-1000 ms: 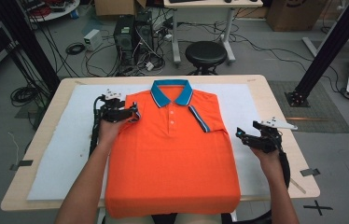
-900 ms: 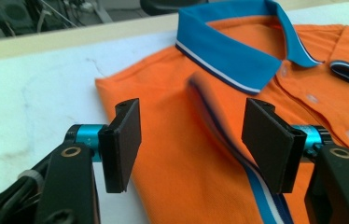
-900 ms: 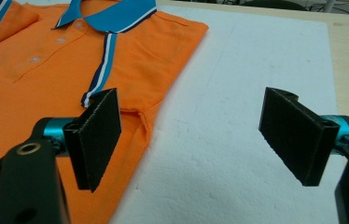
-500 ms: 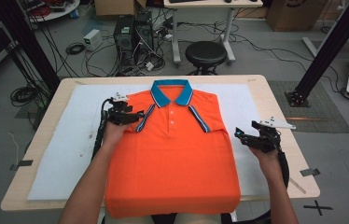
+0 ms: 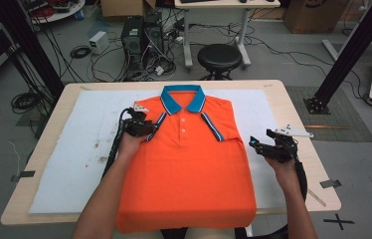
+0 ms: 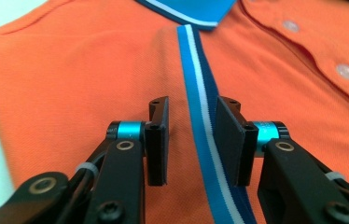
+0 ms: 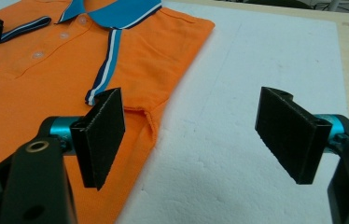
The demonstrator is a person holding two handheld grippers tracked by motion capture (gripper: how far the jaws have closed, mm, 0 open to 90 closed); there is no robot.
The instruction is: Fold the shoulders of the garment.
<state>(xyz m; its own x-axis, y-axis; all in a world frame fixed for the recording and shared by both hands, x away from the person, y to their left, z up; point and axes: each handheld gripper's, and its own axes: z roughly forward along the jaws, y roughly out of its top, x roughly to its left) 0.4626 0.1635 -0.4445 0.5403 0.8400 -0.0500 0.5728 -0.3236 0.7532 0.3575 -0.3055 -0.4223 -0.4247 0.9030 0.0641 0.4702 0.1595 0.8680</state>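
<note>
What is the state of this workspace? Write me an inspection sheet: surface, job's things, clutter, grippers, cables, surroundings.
Surface: wooden table covered by a white foam sheet with a few dark marks.
Job's things: orange polo shirt with blue collar, lying flat, sleeves folded in, hem reaching the table's near edge.
Clutter: nothing seen on the table.
Grippers: left hand-held gripper open, jaws either side of the striped sleeve trim; right hand-held gripper open wide above the foam beside the shirt's edge.
Cables: one trails from each gripper along the forearm; loose cables on the floor.
Surroundings: black stool, computer tower, second table, black frame posts.
</note>
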